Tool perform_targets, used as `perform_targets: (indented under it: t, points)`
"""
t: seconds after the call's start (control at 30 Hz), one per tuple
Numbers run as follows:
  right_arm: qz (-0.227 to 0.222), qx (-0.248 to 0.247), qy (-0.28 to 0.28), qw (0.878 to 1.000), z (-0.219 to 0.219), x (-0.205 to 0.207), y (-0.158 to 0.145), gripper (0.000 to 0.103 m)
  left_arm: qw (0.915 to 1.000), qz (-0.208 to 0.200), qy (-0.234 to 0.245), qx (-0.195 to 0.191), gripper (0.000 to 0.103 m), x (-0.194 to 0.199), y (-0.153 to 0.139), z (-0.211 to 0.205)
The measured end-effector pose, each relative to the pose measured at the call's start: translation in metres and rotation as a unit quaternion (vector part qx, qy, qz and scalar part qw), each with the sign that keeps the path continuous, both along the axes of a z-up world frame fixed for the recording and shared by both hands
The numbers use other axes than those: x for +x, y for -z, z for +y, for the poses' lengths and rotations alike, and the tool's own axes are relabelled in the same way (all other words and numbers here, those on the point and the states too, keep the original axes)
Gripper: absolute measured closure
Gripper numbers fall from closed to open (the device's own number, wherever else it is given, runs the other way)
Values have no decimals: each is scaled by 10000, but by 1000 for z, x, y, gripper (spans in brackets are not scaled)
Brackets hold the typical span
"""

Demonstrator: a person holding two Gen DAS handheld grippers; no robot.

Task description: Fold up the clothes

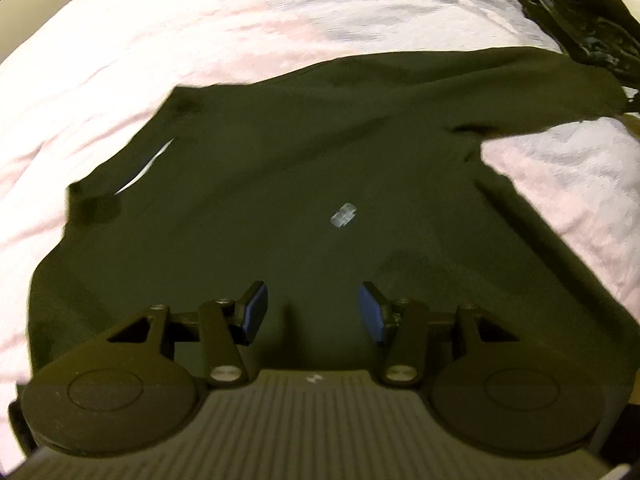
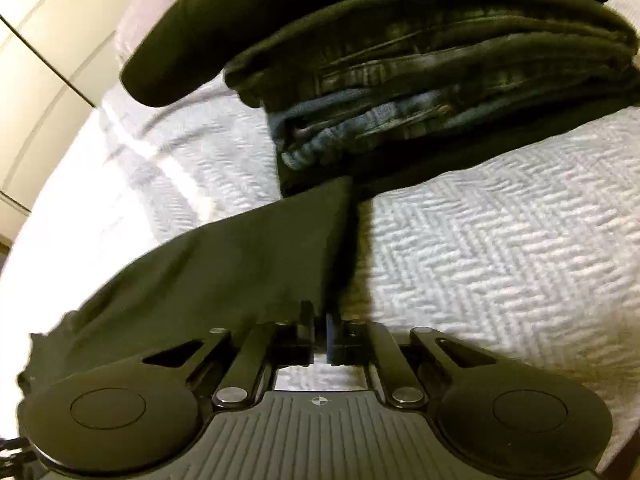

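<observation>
A dark green shirt (image 1: 300, 168) lies spread flat on the bed, with a small white tag (image 1: 343, 215) near its middle. My left gripper (image 1: 313, 309) is open just above the shirt's near part, with nothing between its blue pads (image 1: 256, 312). One sleeve reaches off to the right (image 1: 540, 92). My right gripper (image 2: 320, 334) is shut on the edge of the dark green shirt's cloth (image 2: 240, 264), which hangs to the left of the fingers above the bed.
The bed has a white herringbone quilt (image 2: 500, 240), which also shows in the left wrist view (image 1: 200, 32). A stack of folded clothes (image 2: 420, 92), dark garments and blue jeans, sits just beyond the right gripper. It also shows at far right in the left view (image 1: 588, 20). Cream cupboard doors (image 2: 44, 60) stand at left.
</observation>
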State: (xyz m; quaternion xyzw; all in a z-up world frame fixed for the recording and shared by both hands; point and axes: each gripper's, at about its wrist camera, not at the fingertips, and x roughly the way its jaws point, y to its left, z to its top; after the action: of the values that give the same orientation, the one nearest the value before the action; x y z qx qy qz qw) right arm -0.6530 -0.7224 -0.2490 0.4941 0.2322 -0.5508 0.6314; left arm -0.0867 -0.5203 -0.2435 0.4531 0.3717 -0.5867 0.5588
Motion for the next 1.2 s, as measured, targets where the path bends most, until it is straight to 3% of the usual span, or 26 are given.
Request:
perform_targets:
  t: [0.2,0.33,0.4,0.5,0.6,0.67,0.73,0.87,1.0,1.2]
  points:
    - [876,-102,-149,9960,0,5,-8,99,9975,-265,-645,-57,57,34,-19,35]
    - [1942,-464,-2,9799,9,37,-18,76,9929,-436,-1106,-83,57,53,-32,67]
    - [2229,-743,36,9720,21,56,-26,72,9905,-473,-1292,-70,57,63,-34,87]
    - [1807,-893,-386,9787,43,97,-27,72,9877,-396,-1509,-49,57,70,-33,117]
    - [923,-618,-1125,9874,76,137,-29,72,9864,-182,-1636,-31,57,77,-30,151]
    - [421,-312,-1645,9850,102,164,-24,72,9867,-14,-1628,-26,57,79,-27,173]
    - [219,-58,-2051,9785,131,185,-18,72,9866,241,-1616,-25,57,77,-25,197]
    - [305,353,-2370,9704,186,205,-5,72,9860,899,-1402,68,57,69,-15,248]
    - [483,630,-2077,9750,231,197,-4,72,9762,1744,-1282,136,57,52,1,283]
    - [698,858,-1913,9753,264,182,-8,71,9655,2185,-1412,116,61,28,21,291]
